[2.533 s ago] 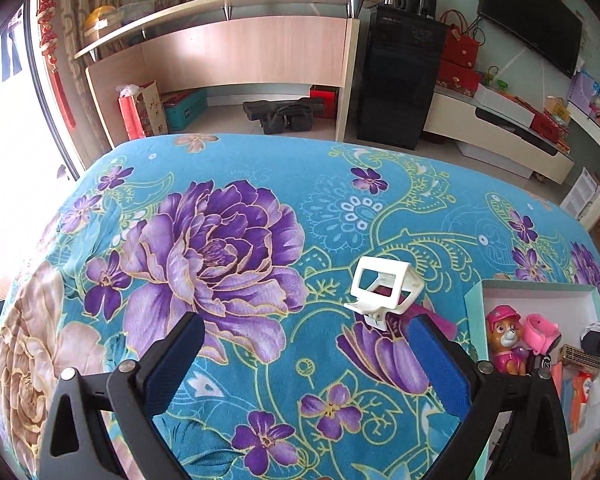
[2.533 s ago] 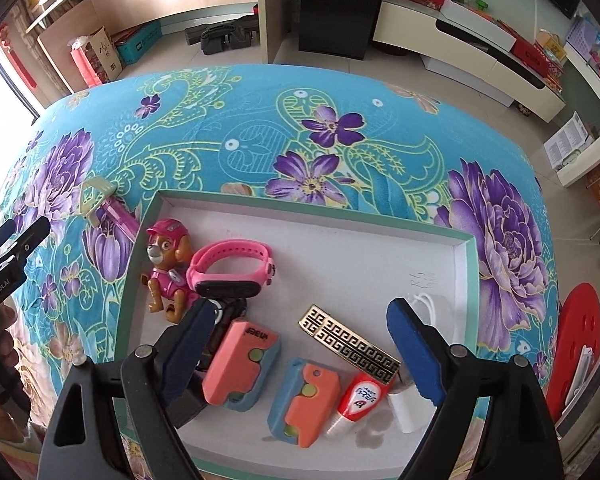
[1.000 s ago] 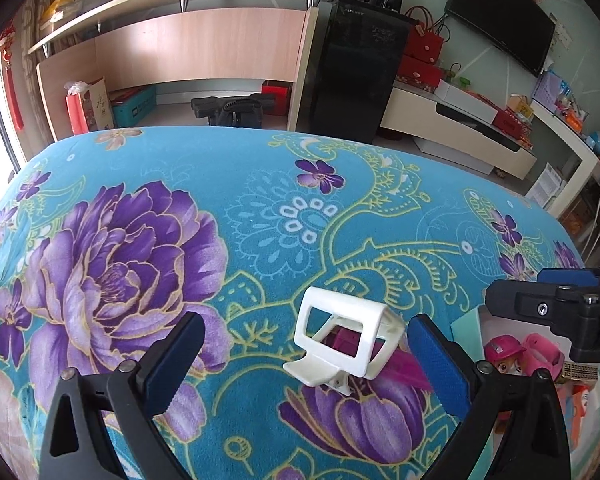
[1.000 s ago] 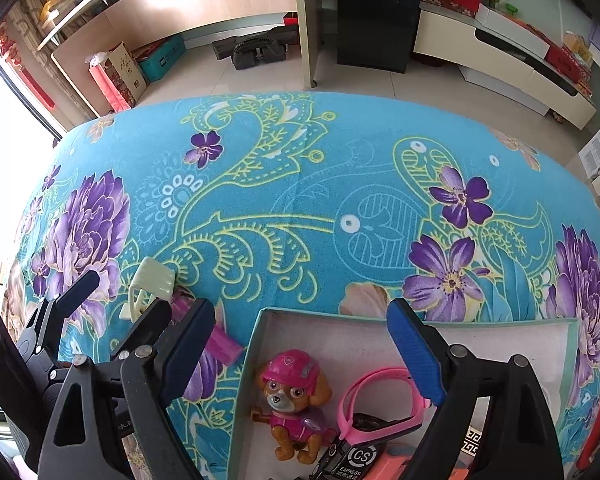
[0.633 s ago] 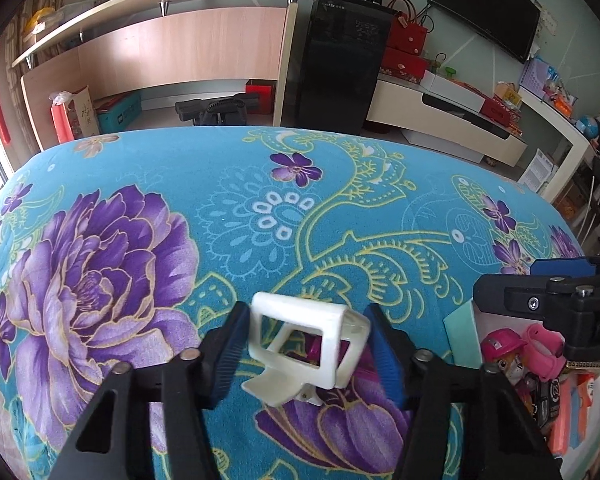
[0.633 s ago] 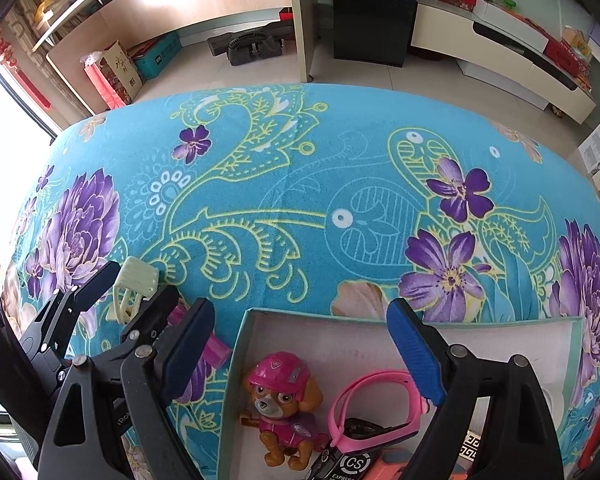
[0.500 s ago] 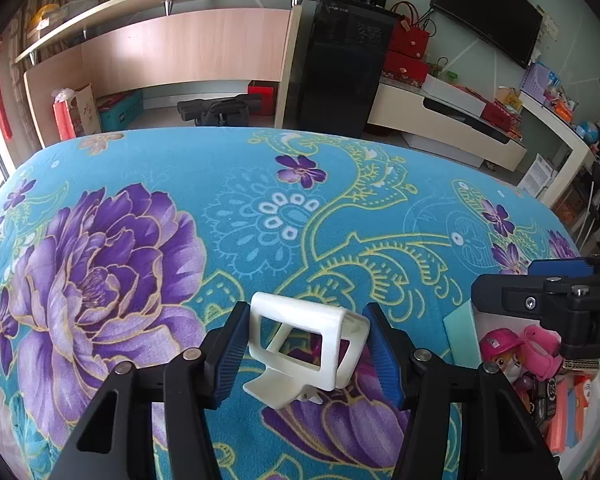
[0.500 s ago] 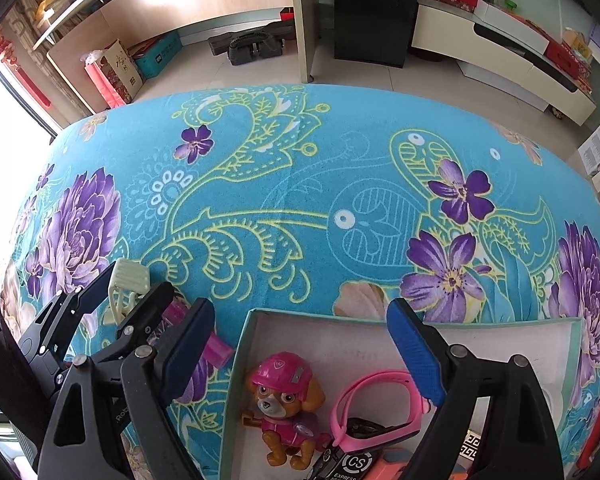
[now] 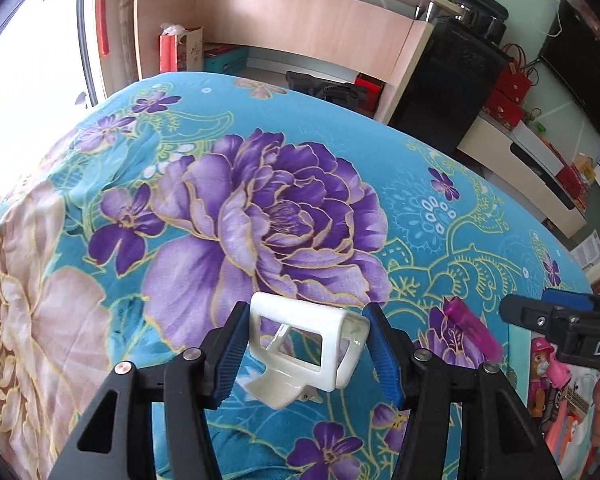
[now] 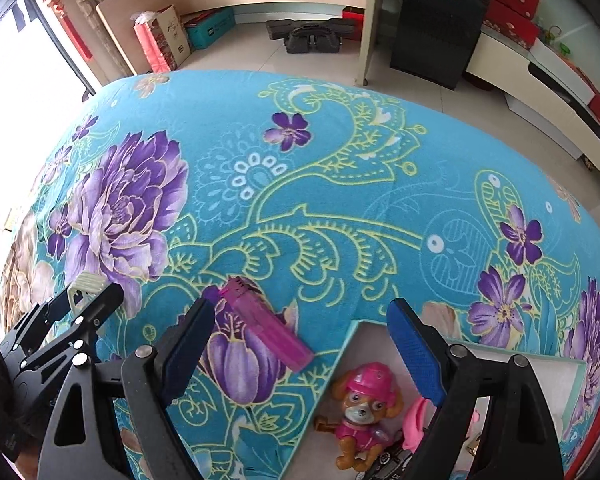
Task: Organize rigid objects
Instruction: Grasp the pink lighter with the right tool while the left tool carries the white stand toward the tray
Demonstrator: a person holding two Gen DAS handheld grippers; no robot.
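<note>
The white plastic holder [image 9: 306, 350] is being clamped by the left gripper [image 9: 306, 354] above the floral cloth [image 9: 260, 216], best kept level toward the tray [image 10: 350, 336], while the right gripper [image 10: 300, 348] is being held wide apart over the pink lighter [image 10: 266, 328]

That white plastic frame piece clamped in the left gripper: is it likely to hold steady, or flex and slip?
The white plastic frame piece looks hollow and thin-walled, so probably light and slightly springy under the left gripper. Its glossy surface may slip on the pads, though they grip opposite sides. It looks rigid, not floppy.
</note>
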